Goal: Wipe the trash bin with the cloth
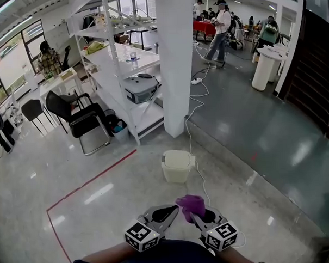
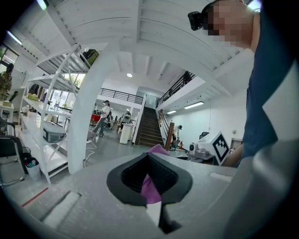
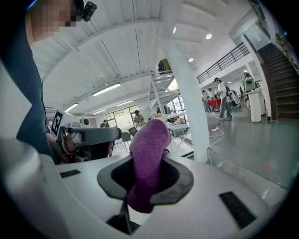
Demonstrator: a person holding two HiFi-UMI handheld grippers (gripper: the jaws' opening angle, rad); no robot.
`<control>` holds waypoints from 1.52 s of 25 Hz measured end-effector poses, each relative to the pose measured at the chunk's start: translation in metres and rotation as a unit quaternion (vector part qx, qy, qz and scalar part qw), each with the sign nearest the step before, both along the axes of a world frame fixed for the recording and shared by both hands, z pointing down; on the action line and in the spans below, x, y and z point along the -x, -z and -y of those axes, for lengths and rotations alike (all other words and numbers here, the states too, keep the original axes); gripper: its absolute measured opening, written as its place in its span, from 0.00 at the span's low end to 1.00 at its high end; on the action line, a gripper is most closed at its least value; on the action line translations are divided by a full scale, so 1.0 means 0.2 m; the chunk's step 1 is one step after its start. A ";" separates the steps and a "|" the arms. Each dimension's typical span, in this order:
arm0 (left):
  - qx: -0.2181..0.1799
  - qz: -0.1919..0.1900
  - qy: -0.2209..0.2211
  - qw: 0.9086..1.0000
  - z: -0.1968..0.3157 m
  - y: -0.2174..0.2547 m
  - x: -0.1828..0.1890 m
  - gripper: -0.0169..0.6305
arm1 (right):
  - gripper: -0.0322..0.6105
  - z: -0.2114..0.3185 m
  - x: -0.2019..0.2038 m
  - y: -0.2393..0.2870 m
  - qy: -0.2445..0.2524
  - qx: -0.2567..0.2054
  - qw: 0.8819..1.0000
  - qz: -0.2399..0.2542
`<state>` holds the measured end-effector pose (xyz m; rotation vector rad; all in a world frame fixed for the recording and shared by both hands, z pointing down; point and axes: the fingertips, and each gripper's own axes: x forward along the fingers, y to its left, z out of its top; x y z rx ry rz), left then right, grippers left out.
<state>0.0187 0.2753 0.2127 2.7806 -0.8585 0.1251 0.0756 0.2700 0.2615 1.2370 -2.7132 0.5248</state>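
A white pillar (image 1: 177,62) rises from the floor, and the bin (image 1: 177,166) stands on the floor just in front of it, lid on and well apart from both grippers. The left gripper (image 1: 166,213) is clenched on nothing, only a thin slit between its jaws. The right gripper (image 1: 199,215) is clamped on the purple cloth (image 1: 190,205), which sticks up above its jaws, bunched.

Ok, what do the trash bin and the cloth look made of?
The trash bin looks like moulded plastic, cream, smooth with a dull sheen, going by its rounded corners and even colour, though it is small in the head view. The cloth in the right gripper looks like purple knitted or terry fabric, matte. A fine nubby texture shows, and it bends softly.
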 end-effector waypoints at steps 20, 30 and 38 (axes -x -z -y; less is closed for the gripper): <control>-0.012 -0.008 -0.051 0.999 1.23 -0.01 0.34 0.03 | 0.18 1.20 0.28 0.01 -0.069 -0.001 0.998 -0.011; 0.004 -0.010 -0.061 0.998 1.47 -0.05 0.36 0.03 | 0.18 1.51 0.29 0.00 -0.076 0.003 0.997 -0.012; 0.014 -0.007 -0.039 0.999 1.62 -0.14 0.28 0.03 | 0.18 1.68 0.20 -0.10 -0.052 0.014 0.998 -0.015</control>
